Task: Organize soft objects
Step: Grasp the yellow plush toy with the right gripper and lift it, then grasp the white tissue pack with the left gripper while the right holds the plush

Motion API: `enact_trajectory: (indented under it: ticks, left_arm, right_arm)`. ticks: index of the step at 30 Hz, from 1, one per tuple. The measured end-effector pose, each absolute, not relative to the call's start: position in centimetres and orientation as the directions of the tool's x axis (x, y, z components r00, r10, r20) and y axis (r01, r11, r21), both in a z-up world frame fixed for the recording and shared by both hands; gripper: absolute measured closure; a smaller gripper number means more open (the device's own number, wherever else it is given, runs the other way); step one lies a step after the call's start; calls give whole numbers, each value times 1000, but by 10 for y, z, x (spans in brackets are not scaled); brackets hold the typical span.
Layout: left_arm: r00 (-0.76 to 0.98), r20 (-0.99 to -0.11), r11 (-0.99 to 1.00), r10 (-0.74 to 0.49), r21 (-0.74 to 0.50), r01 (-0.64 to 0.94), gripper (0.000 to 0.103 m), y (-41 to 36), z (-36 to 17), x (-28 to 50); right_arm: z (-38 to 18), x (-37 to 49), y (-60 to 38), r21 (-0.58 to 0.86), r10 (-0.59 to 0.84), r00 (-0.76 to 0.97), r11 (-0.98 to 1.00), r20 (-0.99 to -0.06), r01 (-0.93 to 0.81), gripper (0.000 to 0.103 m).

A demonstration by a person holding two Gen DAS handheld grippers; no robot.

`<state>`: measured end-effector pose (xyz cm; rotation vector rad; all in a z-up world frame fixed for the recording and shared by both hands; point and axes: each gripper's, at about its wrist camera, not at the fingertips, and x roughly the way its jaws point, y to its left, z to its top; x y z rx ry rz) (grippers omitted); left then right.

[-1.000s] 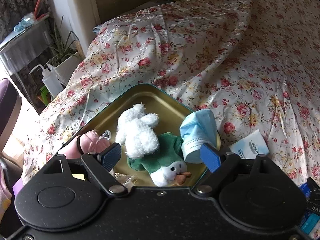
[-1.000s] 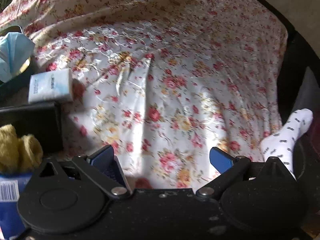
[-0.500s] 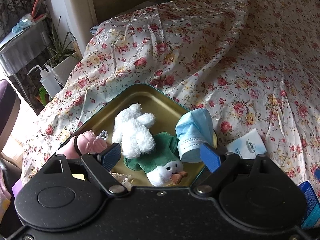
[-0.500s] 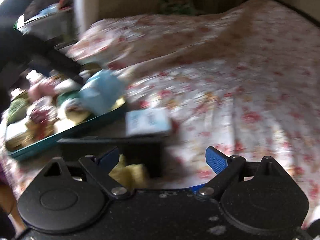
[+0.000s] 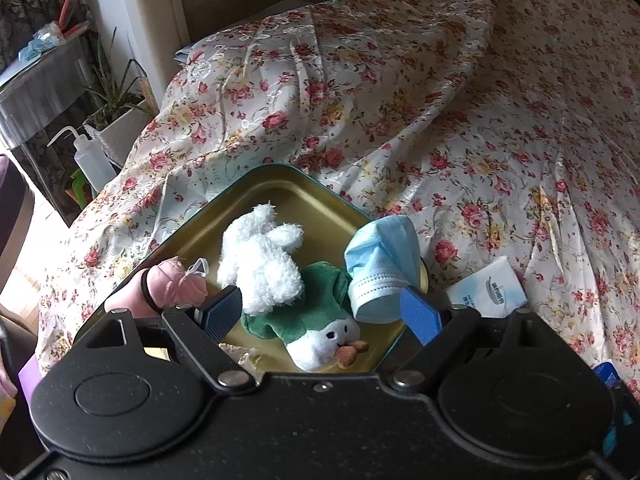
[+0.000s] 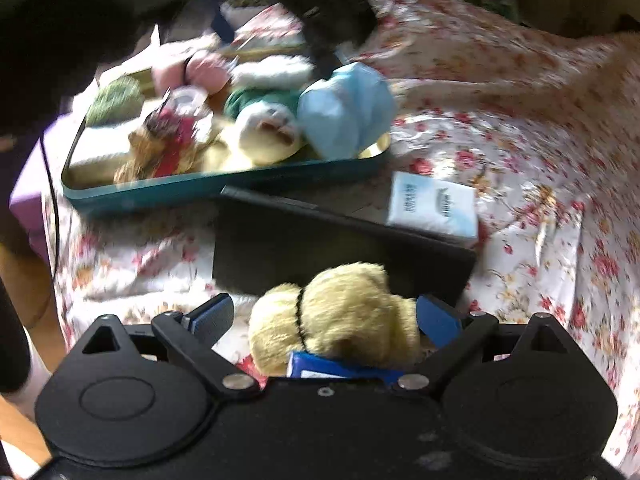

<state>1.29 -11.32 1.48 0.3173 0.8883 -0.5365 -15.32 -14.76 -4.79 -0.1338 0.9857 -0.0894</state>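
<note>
Both hand-held grippers angled downward, jaws apart: left hand-held gripper [image 5: 322,314] over tin [image 5: 280,184], right hand-held gripper [image 6: 326,320] astride yellow plush [image 6: 340,316].

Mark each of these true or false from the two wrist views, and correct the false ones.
1. The white plush toy lies inside the gold-lined tin tray. True.
2. The blue face mask lies flat on the floral bedspread, well clear of the tray. False: it sits bunched at the tray's corner.
3. The left gripper is clamped on the green plush toy. False: its jaws stand open above the tray, holding nothing.
4. A yellow plush toy lies between the open fingers of the right gripper. True.
5. The tissue pack lies on the bedspread outside the tray. True.
</note>
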Motion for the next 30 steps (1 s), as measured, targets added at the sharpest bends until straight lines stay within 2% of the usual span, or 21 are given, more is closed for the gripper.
enact_trajectory:
  ticks: [2, 5, 7, 9, 12, 16, 23, 30]
  left_arm:
    - [512, -800, 822, -312, 43, 568, 20, -114, 15, 12]
    - [510, -801, 820, -313, 43, 571, 20, -114, 14, 11]
    - [509, -803, 820, -310, 45, 571, 20, -115, 14, 11]
    - [507, -805, 820, -310, 44, 571, 20, -116, 13, 11]
    - [504, -808, 822, -306, 44, 568, 20, -119, 11, 12]
    - [471, -824, 818, -315, 15, 574, 20, -131, 7, 11]
    - [414, -840, 789, -350, -26, 614, 20, -165, 3, -2]
    - [389, -856, 760, -342, -8, 650, 20, -206, -13, -17]
  right_arm:
    - [-54, -153, -143, -195, -161, 543, 981, -824, -5, 8]
    - [-60, -153, -143, -215, -183, 522, 977, -833, 0, 35]
    - [-59, -154, -151, -143, -135, 515, 989, -847, 25, 41]
    - [-53, -154, -159, -101, -112, 525, 994, -844, 50, 52]
    - [-42, -157, -172, -53, -100, 554, 993, -827, 101, 55]
    - [-31, -164, -186, -92, -184, 582, 979, -792, 183, 56]
    - [-14, -186, -232, -34, -270, 586, 924, -764, 382, 56]
    - [-9, -199, -251, 10, -290, 585, 891, -757, 454, 55]
